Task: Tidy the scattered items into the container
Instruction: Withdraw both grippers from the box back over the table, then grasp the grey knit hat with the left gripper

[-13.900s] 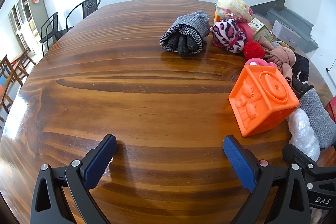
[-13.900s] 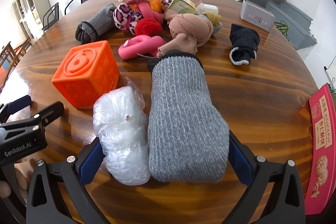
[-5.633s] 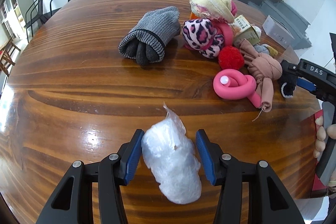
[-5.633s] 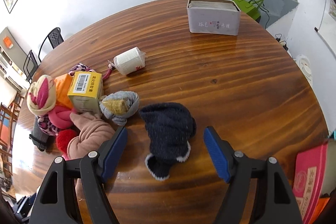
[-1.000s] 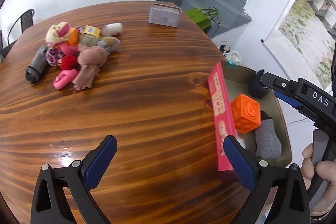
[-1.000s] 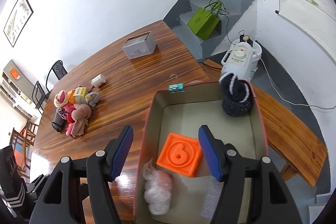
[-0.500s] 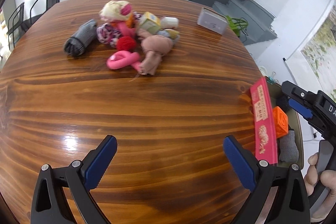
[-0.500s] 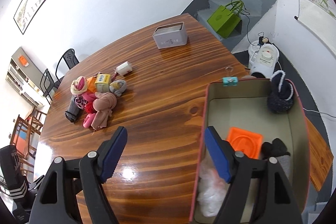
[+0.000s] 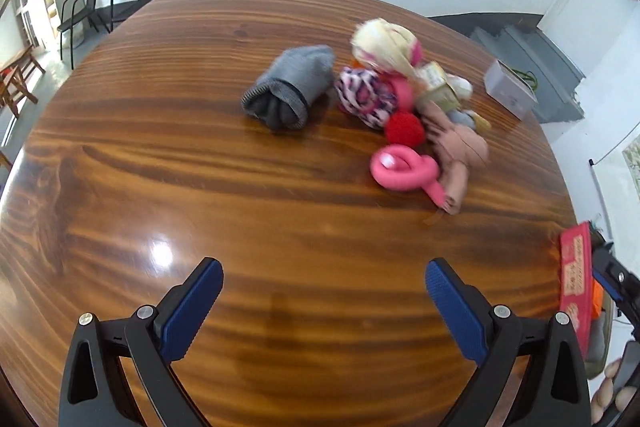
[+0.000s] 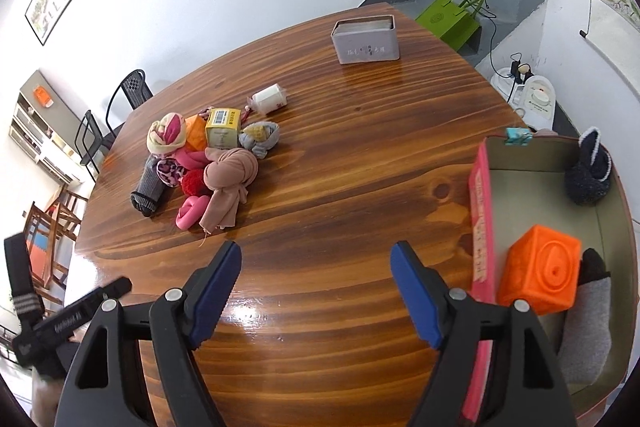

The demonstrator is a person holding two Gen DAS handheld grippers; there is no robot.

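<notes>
Both grippers hang empty over the table [image 9: 280, 307] between trips. The left gripper [image 9: 324, 303] has its jaws spread wide with nothing between them; the right gripper [image 10: 316, 291] has just been opening its jaws, which stand apart over bare wood. At the right gripper's side, off the table's edge, the pink-walled container [image 10: 482, 211] holds an orange cube [image 10: 540, 275], a grey sock [image 10: 588, 331] and a dark knitted piece [image 10: 588, 179]. Farther off, the remaining pile lies near mid-table: a pink foam loop [image 9: 404, 169] nearest, a tan cloth bundle [image 9: 460, 151] touching it, a red pompom [image 9: 404, 129], a leopard-print roll [image 9: 366, 95] and, a little apart, a grey rolled sock [image 9: 292, 93]. The next pick would go best on an outlying piece, probably the loop or the grey roll, though blur hides how tightly the pile tangles. Jaws should straddle one item squarely and lift clear before swinging right.
</notes>
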